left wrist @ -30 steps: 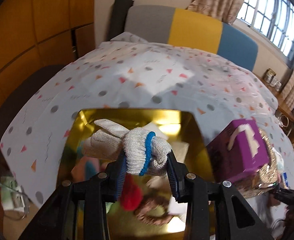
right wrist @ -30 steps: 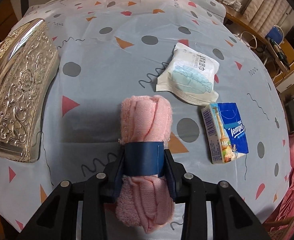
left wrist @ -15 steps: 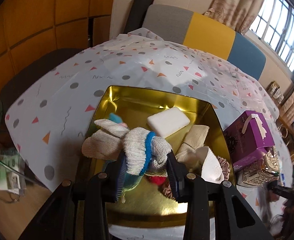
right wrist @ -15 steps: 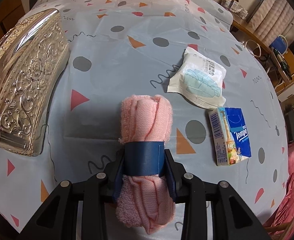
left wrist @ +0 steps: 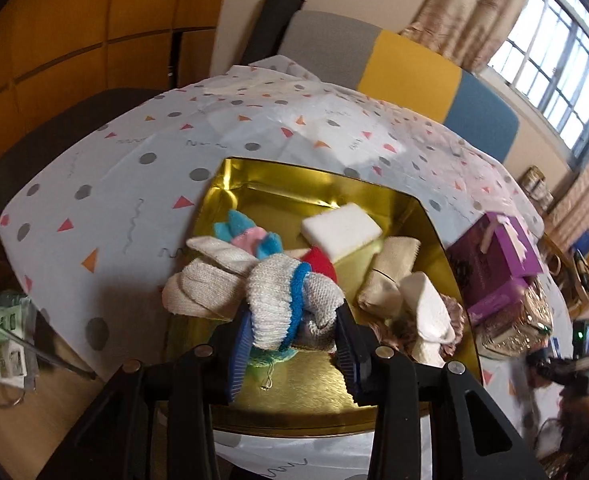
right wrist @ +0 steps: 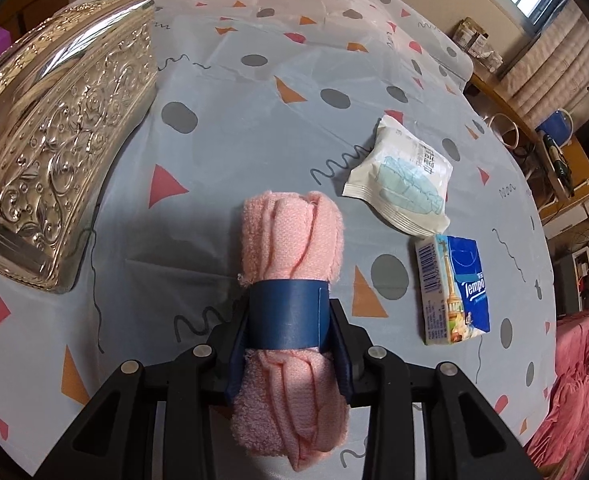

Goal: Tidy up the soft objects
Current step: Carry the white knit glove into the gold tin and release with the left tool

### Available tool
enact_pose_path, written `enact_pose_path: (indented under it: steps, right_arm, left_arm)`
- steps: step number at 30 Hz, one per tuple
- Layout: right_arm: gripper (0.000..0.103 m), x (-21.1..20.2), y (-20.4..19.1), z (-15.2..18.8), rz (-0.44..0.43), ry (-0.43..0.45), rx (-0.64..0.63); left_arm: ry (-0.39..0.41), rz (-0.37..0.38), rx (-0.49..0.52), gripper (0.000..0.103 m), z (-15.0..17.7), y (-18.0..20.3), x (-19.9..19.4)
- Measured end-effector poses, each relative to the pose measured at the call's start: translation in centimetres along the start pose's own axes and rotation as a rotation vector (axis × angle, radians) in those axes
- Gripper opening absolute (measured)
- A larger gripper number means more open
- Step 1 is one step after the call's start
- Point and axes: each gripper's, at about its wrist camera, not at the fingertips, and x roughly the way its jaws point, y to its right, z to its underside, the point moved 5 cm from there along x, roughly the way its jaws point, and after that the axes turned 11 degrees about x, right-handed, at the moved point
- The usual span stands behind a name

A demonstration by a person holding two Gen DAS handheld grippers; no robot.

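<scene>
In the left wrist view my left gripper (left wrist: pixel 292 332) is shut on a bundled white knit glove (left wrist: pixel 254 292) with a blue cuff, held over the near-left part of a gold tray (left wrist: pixel 278 176). The tray holds a white sponge (left wrist: pixel 340 230), a beige cloth (left wrist: pixel 386 272), a white folded cloth (left wrist: pixel 428 312), a red piece (left wrist: pixel 320 264) and a blue-pink item (left wrist: pixel 246 232). In the right wrist view my right gripper (right wrist: pixel 290 336) is shut on a rolled pink towel (right wrist: pixel 290 232) with a blue band, just above the patterned tablecloth (right wrist: pixel 234 128).
An embossed silver box (right wrist: pixel 54 128) stands left of the towel. A white sachet (right wrist: pixel 402 180) and a blue tissue pack (right wrist: pixel 454 288) lie to its right. A purple box (left wrist: pixel 498 264) sits right of the tray. A striped chair back (left wrist: pixel 406 68) is beyond the table.
The left gripper pulled back and sank with the glove, so the tray's contents came into full view. The right gripper rolled slightly with the towel and stayed in place.
</scene>
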Motion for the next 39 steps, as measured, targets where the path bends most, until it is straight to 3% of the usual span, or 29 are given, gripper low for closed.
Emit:
enact_pose_path:
  steps: [6, 10, 14, 20, 29, 34, 39]
  right_arm:
    - [0.035, -0.1, 0.1, 0.1, -0.008, 0.0, 0.003]
    - [0.035, 0.0, 0.1, 0.1, -0.004, 0.003, 0.002]
    - [0.035, 0.0, 0.1, 0.2, -0.005, 0.003, 0.01]
    - [0.035, 0.1, 0.2, 0.0, -0.009, 0.0, 0.024]
    - [0.035, 0.2, 0.2, -0.2, -0.009, 0.001, 0.045]
    - [0.033, 0.0, 1.0, -0.6, -0.055, -0.009, 0.108]
    - [0.033, -1.6, 1.7, -1.6, -0.142, 0.036, 0.195]
  left_arm:
    - [-0.007, 0.032, 0.117, 0.043, 1.7, 2.8, 0.7]
    - [-0.049, 0.036, 0.128, 0.045, 2.8, 3.5, 2.6]
    - [-0.045, 0.023, 0.134, 0.06, 2.9, 3.9, 3.1]
    - [0.0, -0.018, 0.134, 0.073, 2.4, 3.6, 1.8]
    - [0.036, -0.081, 0.133, 0.076, 1.5, 3.4, -0.1]
    - [0.058, -0.083, 0.151, 0.079, 0.9, 3.9, -0.8]
    - [0.067, -0.072, 0.166, 0.079, 0.8, 4.5, -1.0]
